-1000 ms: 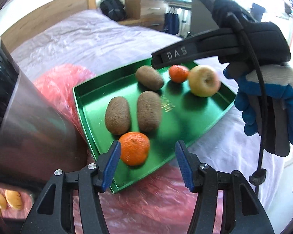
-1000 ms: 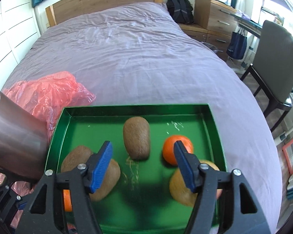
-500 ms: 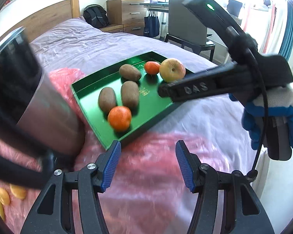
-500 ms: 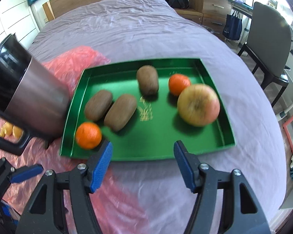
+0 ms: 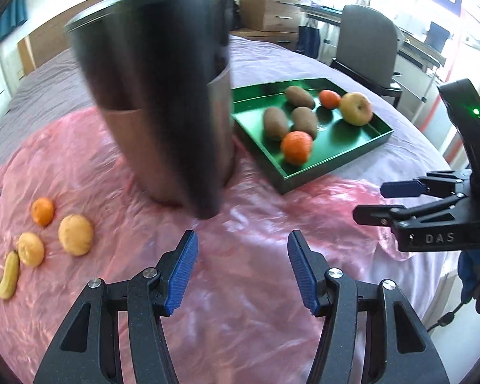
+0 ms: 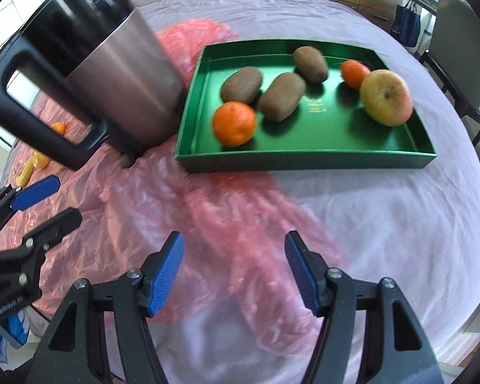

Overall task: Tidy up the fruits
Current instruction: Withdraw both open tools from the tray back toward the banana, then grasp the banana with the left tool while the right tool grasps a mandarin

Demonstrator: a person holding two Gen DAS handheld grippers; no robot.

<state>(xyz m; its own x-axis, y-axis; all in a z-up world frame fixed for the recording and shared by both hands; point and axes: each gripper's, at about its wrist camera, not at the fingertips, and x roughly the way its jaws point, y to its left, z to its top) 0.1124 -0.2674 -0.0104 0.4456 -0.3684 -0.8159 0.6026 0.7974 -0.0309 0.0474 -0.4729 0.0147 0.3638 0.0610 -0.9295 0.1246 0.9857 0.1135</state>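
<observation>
While both grippers hang over the pink plastic sheet [image 5: 246,288] w/ nothing between their fingers, the loose fruit sits far left on that sheet: a banana [image 5: 8,276] nearest, two pale yellow-orange round fruits [image 5: 75,234] just right of it, and a small mandarin [image 5: 42,211] a bit farther back. Can't tell what the pale ones are.

Next, a steel mug w/ black handle [image 6: 112,76] stands on the sheet, close beside the left wall of the green tray [image 6: 304,159].

Left gripper [image 5: 242,272]: blue pads wide apart, empty, pointing over the sheet toward mug and tray.

Tray rests on the purple bedcover [image 6: 400,224], its near-left corner on the sheet's edge. Inside, left to right: an orange mandarin [image 6: 234,123] near-left, three kiwis [image 6: 281,96], two side by side and one farther back, a smaller mandarin [image 6: 354,73] touching or almost touching the apple [image 6: 386,97] at right.

Right gripper [image 6: 234,270]: pads also spread, empty, near side of tray, well apart from it.

A grey chair [image 5: 366,40] and wooden drawers [image 5: 267,9] stand beyond the bed.
</observation>
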